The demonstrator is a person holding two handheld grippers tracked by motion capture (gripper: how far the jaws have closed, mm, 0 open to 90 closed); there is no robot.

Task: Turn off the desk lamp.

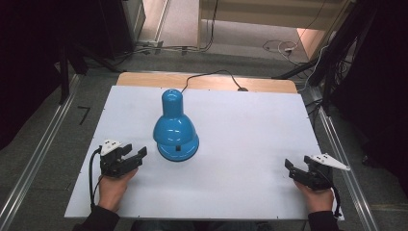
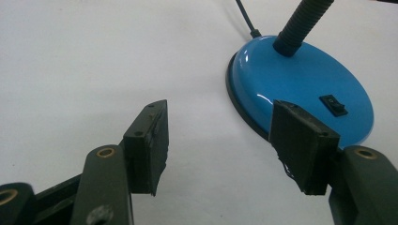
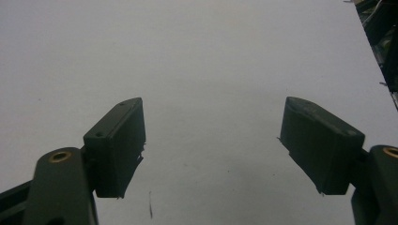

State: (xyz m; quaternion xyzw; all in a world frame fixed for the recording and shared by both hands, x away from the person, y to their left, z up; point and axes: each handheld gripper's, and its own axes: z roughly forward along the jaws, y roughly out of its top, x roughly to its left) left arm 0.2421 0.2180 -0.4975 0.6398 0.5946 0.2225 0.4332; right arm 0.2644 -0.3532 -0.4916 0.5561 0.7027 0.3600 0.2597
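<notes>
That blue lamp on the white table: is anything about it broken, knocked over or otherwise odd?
Nothing stands out. The blue lamp stands on its round base, its shade bent over it, with no visible cracks. Its cord trails off the table's far edge. Both tools, left and right, are open and apart from it.

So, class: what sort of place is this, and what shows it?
Probably a lab or recording workspace: a white board on a table, metal floor rails, loose cables, and a blue desk lamp as the test object.

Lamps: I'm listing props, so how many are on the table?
1. The blue lamp stands left of the table's middle, just ahead of the left claw; nothing looks hidden.
</notes>
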